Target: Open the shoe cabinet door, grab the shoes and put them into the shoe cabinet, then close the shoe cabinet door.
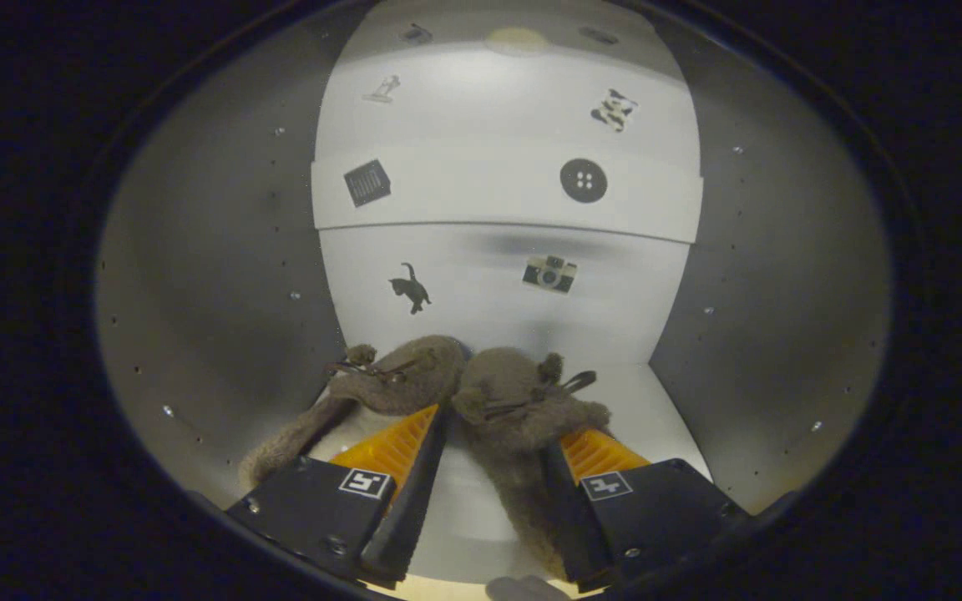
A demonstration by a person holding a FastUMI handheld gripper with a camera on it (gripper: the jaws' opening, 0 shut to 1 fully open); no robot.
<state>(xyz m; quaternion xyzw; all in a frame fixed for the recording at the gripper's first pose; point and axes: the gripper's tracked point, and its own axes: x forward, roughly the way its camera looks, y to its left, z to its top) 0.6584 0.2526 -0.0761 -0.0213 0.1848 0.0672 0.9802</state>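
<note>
Gripper [489,401] inside shoe cabinet [222,275], fingers spread, no clear pinch on brown fuzzy slippers [464,384] resting on cabinet floor. Placement step apparently finishing. Next: withdraw clear, shut door.

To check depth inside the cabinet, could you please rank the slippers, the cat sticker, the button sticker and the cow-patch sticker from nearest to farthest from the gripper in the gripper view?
1. Slippers: at the gripper fingertips, on the cabinet floor.
2. Cat sticker: beyond them, low on the back panel, left.
3. Button sticker: higher, on the shelf edge, right.
4. Cow-patch sticker: above that, right.
</note>
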